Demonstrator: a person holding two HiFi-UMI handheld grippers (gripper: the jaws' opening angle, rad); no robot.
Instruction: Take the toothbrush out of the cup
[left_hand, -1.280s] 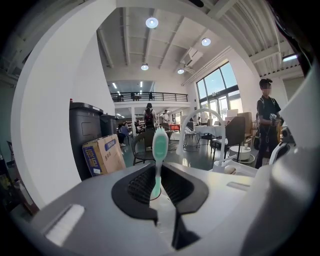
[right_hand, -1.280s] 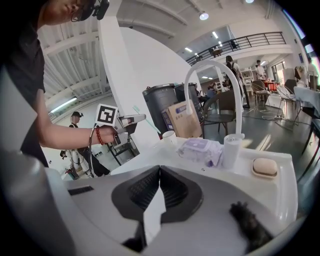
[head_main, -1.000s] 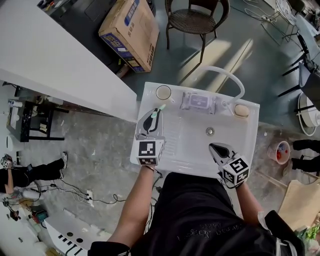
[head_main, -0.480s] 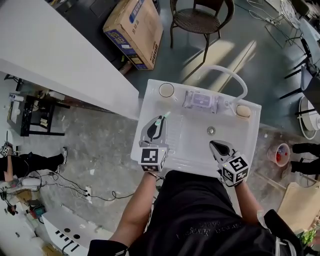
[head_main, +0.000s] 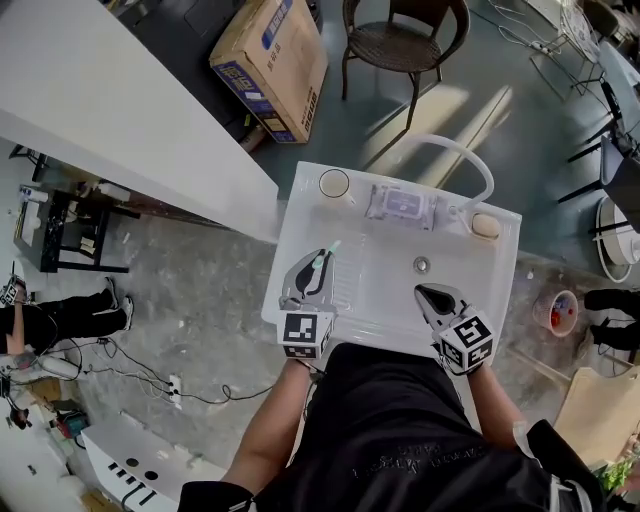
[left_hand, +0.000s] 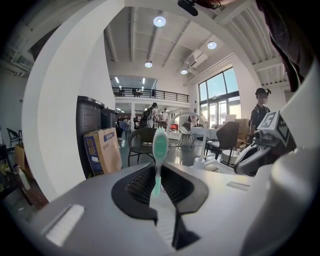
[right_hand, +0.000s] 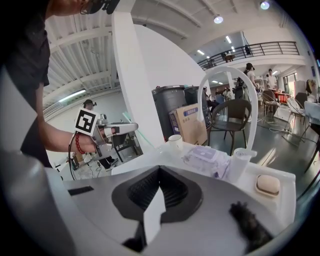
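While your left claw (head_main: 312, 270) grips the slim green-and-white plastic toothbrush (head_main: 326, 252), its long axis runs out beyond the tips, roughly toward the round white cup (head_main: 334, 184) at the far-left corner of the white sink (head_main: 296, 215), well apart; your right claw (head_main: 424, 293) is closed, empty, farther off.

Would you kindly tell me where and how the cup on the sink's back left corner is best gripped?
Probably across its wall just under the rim, coming from the basin side: the cup stands upright, mouth up, on the sink ledge, with the wipes pack lying apart beside it.
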